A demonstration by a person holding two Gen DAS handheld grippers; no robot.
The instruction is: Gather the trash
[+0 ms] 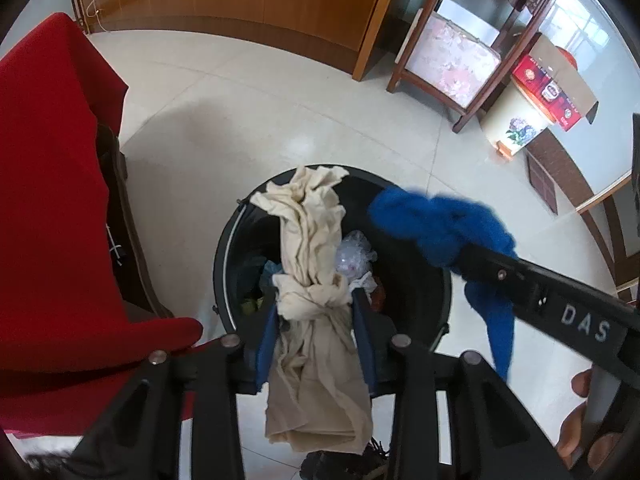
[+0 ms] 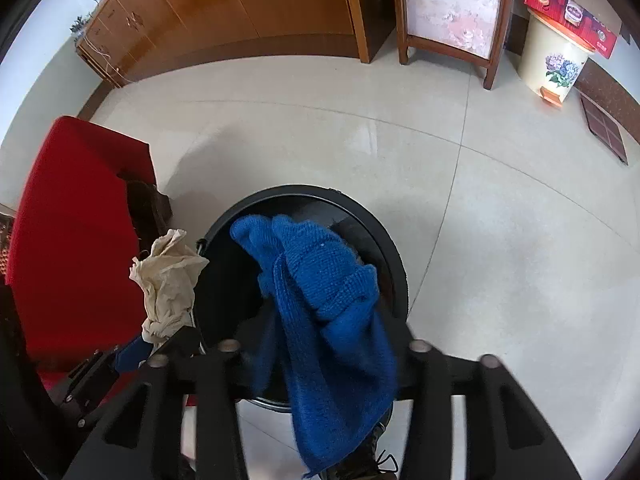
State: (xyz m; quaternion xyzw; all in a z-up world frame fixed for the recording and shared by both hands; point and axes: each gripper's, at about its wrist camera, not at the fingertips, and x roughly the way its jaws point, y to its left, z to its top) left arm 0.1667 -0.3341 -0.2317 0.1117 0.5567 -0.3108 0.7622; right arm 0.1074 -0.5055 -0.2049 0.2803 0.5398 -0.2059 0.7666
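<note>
White letters "DAS" were on the side of the right gripper, & a red box far to the right had writing too small to read, sitting on a cream bin w/ painted flowers. The black trash bin on the floor, just right of a red cloth, had crinkly clear plastic & other scraps inside. The left gripper had a cream rag between its fingers over the bin, the right one a blue knit cloth; can't tell if either was still pinching.
</note>
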